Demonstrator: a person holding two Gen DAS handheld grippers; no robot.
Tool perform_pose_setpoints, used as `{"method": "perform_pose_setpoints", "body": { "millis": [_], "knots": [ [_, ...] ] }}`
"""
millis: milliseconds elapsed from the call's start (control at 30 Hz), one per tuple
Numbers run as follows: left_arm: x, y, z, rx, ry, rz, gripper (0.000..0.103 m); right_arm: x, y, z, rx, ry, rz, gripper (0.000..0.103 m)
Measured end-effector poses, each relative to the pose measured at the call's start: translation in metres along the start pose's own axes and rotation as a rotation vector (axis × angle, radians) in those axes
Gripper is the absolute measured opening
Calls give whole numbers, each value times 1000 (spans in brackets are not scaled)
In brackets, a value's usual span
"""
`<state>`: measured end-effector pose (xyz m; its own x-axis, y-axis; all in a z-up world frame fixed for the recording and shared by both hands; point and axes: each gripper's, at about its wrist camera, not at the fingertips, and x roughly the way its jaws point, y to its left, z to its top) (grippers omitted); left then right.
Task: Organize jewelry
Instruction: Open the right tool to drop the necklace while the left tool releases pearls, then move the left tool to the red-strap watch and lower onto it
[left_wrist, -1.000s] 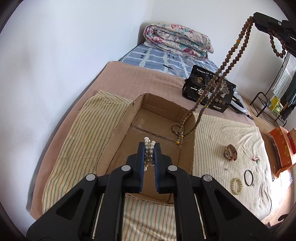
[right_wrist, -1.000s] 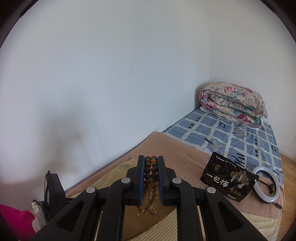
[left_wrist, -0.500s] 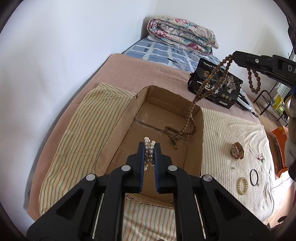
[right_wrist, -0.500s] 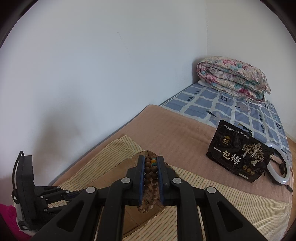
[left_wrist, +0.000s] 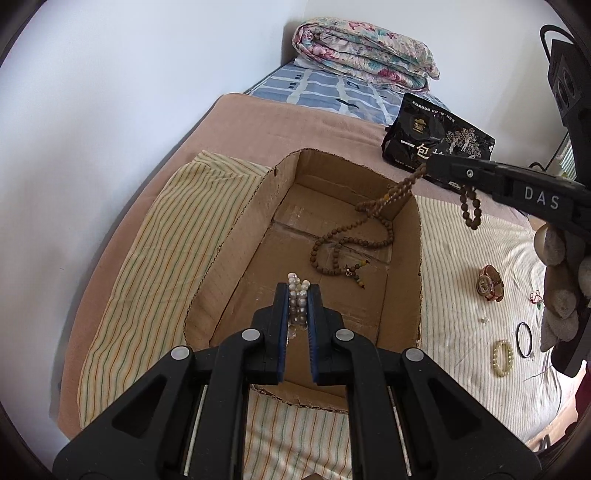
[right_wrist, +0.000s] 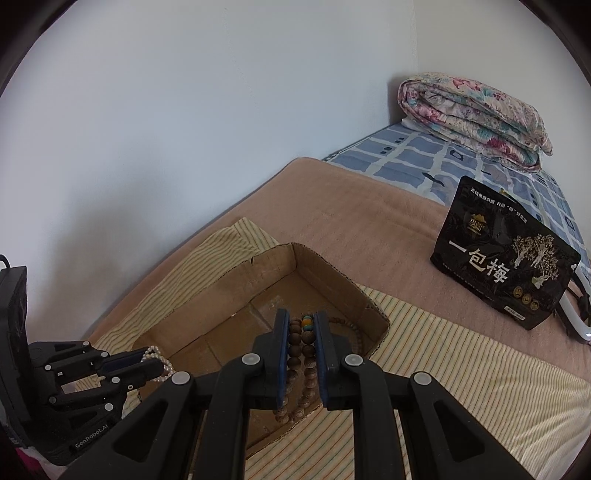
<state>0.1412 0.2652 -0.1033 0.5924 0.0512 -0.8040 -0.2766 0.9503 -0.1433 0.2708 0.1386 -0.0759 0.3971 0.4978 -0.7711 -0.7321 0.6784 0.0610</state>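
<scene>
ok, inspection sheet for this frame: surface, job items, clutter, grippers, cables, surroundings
Surface: bed with striped cloth over a tan blanket.
Job's things: cardboard box open; wooden bead necklace partly coiled on its floor, rest hanging from the right gripper; pearl strand; watch, bead bracelet, black ring on the cloth.
Clutter: black snack bag, folded quilt.
Grippers: left gripper shut on pearls above the box; right shut on wooden beads.
Cables: nothing seen clearly.
Surroundings: white wall.
</scene>
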Motion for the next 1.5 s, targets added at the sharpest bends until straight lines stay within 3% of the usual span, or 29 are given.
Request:
{"method": "perform_pose_setpoints", "body": {
  "millis": [67,133,233,300,367,700,1067,1267,1400,1500],
  "knots": [
    [1,1,0,-3,4,-1,7,3,1,-3,-1,6,1,14],
    [1,1,0,-3,4,1,8,3,2,-4,-3,6,-4,29],
    [1,1,0,-14,1,-6,39,2,4,-6,-2,4,-12,38],
    [0,2,0,-22,-2,-6,41,0,5,-7,2,6,-20,59],
    [0,2,1,-23,-2,-3,41,-2,6,-8,2,-5,-28,66],
    [-12,-4,6,-30,-49,-11,41,-22,3,-11,15,-28,-55,77],
    [-24,-46,9,29,-98,-57,41,-76,-21,-23,44,-109,-119,81],
    [-25,-74,13,63,-102,-94,41,-118,-50,-39,84,-153,-166,81],
    [-23,-99,14,97,-97,-123,41,-148,-79,-53,149,-182,-196,92],
    [-21,-118,14,122,-92,-149,41,-166,-102,-66,197,-184,-218,94]
  ]
}}
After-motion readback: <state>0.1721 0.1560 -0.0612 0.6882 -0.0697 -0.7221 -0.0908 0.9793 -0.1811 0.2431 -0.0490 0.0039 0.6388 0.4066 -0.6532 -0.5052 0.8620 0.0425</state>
